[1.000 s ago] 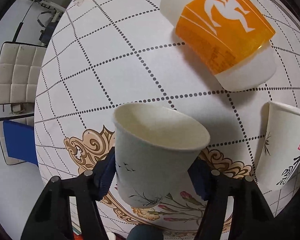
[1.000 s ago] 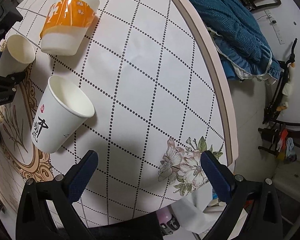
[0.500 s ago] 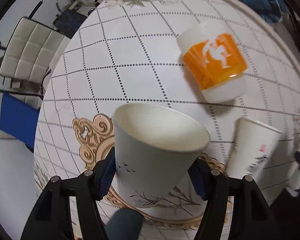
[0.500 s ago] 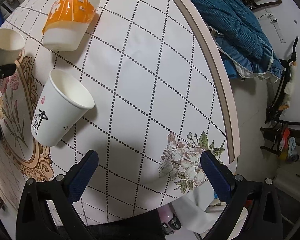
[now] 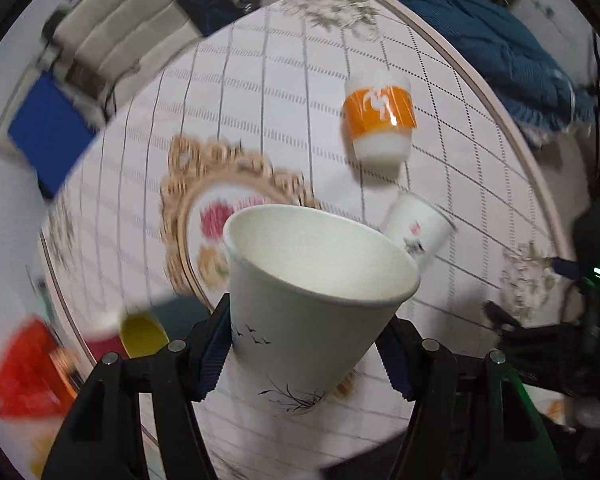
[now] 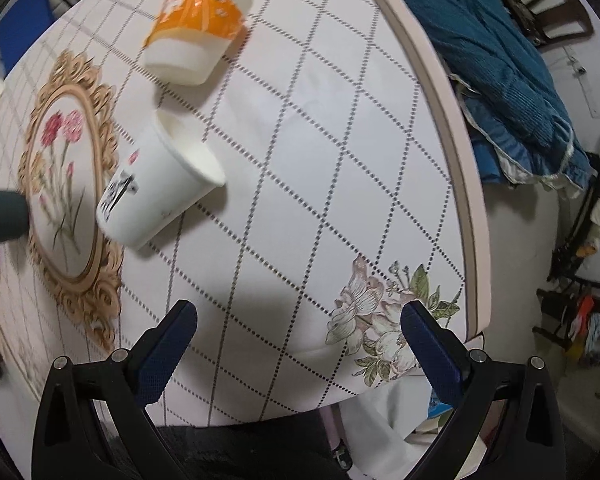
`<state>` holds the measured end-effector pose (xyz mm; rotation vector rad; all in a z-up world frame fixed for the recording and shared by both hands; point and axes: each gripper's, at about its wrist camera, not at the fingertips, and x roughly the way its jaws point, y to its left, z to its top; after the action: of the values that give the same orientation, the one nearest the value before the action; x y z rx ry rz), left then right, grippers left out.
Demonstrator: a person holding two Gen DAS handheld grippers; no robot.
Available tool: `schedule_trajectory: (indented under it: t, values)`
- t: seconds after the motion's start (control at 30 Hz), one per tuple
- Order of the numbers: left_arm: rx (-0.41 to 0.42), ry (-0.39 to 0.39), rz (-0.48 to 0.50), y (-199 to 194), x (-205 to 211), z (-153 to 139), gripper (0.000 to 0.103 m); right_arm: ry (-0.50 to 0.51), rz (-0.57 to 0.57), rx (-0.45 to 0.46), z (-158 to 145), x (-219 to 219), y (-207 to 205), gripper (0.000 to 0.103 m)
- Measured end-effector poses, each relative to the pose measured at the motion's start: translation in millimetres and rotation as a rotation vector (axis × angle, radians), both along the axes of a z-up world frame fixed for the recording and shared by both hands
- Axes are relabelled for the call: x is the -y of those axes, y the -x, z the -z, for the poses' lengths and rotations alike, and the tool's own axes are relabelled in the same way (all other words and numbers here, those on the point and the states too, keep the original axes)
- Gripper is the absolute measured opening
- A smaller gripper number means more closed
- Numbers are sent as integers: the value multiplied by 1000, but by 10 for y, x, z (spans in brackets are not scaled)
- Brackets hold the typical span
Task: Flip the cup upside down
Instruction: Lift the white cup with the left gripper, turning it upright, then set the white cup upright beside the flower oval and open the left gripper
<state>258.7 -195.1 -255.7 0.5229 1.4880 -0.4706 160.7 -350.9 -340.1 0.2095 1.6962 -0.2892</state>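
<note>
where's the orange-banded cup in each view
Left wrist: orange-banded cup upper right of centre, beyond the paper cup clamped in the left hand-held gripper.
Right wrist: upper left, lying on the tablecloth.
Shared landmark: the paper cup with black calligraphy just below it.

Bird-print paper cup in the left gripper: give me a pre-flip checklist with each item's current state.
1. Grip: left gripper has both pads against the bird-print paper cup low on its wall: ok.
2. Cup lifted off the table: ok.
3. Cup empty, white inside: ok.
4. Already inverted: not ok, its mouth is not turned down yet.
5. Neighbours clear: the calligraphy cup and orange-banded cup stand beyond: cannot tell the margin.
6. Right gripper open, holding nothing, out of the way: ok.
</note>
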Motion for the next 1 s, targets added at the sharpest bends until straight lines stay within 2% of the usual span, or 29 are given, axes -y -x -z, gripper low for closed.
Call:
schedule_trajectory:
  t: [0.2,0.37,0.47,0.73,1.0]
  values:
    - [-139,62,-249,388,-611,74,64,-38,-102,-12,13,-259,97,103]
    - [-280,116,-439,664,-1115,343,64,-62,-172,-27,44,-522,143,103]
    - [-312,134,-529,778,-1372,496,64,-73,-196,-38,74,-698,147,103]
    - [-320,150,-652,889,-1755,865,64,-63,-199,-47,130,-1087,173,103]
    - [-366,158,-701,852,-1917,1267,64,-37,-194,-56,251,-1418,75,103]
